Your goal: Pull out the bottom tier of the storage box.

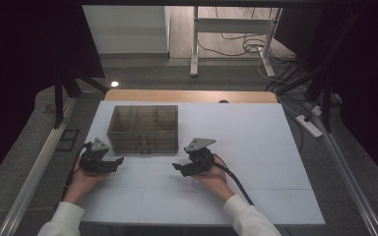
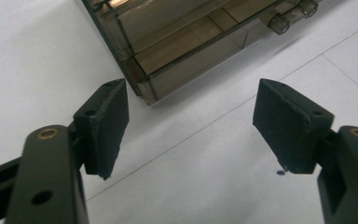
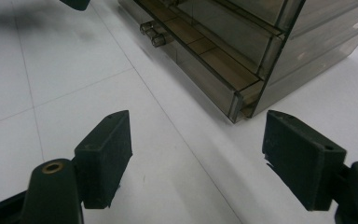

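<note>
— Looking at the surface (image 1: 256, 147), where's the compartment box (image 1: 143, 129)?

— Left of centre, lid shut, clasp facing the person.

— And the left gripper (image 1: 109, 165)?

— Just off the box's near-left corner, fingers (image 2: 103, 126) wide apart, nothing between them.

— The right gripper (image 1: 181, 168)?

— Near the box's near-right corner, fingers (image 3: 106, 154) likewise spread and empty, not touching it.

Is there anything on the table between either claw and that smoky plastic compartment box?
Nothing visible. Bare white table lies between the left claw and the box, and between the right claw and the box. Both claws stand open with nothing between the jaws.
</note>
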A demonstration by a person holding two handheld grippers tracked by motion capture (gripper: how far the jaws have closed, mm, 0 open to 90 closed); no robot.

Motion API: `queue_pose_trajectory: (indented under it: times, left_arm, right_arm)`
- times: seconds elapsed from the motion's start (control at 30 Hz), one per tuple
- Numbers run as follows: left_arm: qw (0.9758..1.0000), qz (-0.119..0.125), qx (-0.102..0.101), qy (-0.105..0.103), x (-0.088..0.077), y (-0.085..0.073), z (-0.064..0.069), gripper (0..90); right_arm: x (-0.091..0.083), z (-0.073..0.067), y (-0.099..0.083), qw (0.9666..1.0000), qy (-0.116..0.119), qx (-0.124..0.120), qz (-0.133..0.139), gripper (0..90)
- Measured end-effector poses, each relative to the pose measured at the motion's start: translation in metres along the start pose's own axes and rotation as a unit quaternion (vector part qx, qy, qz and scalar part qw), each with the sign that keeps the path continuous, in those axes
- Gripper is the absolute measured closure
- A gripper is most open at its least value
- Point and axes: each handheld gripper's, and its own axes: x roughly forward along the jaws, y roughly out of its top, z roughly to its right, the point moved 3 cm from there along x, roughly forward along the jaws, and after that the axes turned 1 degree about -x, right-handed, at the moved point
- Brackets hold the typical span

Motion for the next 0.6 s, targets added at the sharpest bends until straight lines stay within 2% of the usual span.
queue_pose_trajectory:
  times: [0.27,0.6]
  left_arm:
    - [1.0,-0.008,0.001,0.004,0.005,0.0,-0.002,32.1]
    - [0.9998,-0.017,-0.003,0.008,0.014,0.0,-0.008,42.3]
  right_arm:
    - [0.004,0.002,0.002,1.0,0.0,0.005,0.0,27.3]
    - [0.014,0.004,0.003,0.9999,-0.003,0.004,-0.009,34.9]
